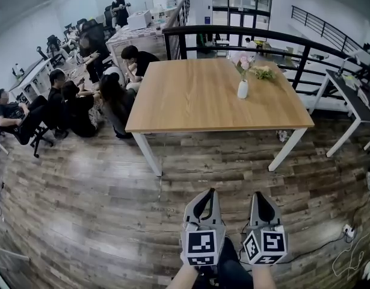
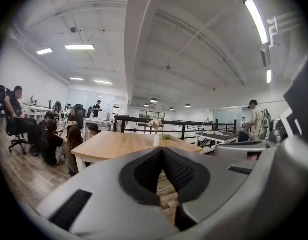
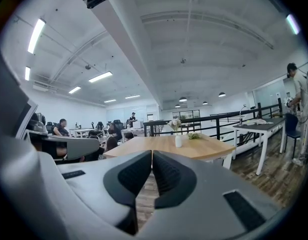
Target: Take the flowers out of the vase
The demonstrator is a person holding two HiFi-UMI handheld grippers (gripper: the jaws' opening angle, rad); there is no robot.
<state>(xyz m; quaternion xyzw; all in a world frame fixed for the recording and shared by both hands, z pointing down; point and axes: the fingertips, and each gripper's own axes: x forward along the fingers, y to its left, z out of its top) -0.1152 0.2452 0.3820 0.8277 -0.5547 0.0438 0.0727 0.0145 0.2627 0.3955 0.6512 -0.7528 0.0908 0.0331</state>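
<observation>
- Hard to make out from this far off: flowers (image 1: pixel 243 60), pale pink heads only, stems too small to count; standing in the white vase (image 1: pixel 243 89), upright, toward the far right of the tabletop (image 1: pixel 197 101).
- Lying on the tabletop near the vase, on its right: green sprig (image 1: pixel 264 73); too small to tell whether leaves alone or blooms as well.
- Cut off at the near edge of the head view: both hands and forearms, behind the marker cubes.
- Closed at the tips: left tool (image 1: pixel 207 192); tips pressed together in the left gripper view, a narrow gap only lower down between the pads, nothing held; over the wooden floor (image 1: pixel 82 197), well apart from the tabletop, touching nothing.
- Closed likewise: right tool (image 1: pixel 257 195); pads meeting along their length in the right gripper view, empty; just beside the left tool, both pointing toward the tabletop.
- Partly hidden beyond the tabletop's far left corner: seated people (image 1: pixel 82 101), crowded together; black railing (image 1: pixel 305 47) past the far edge.
</observation>
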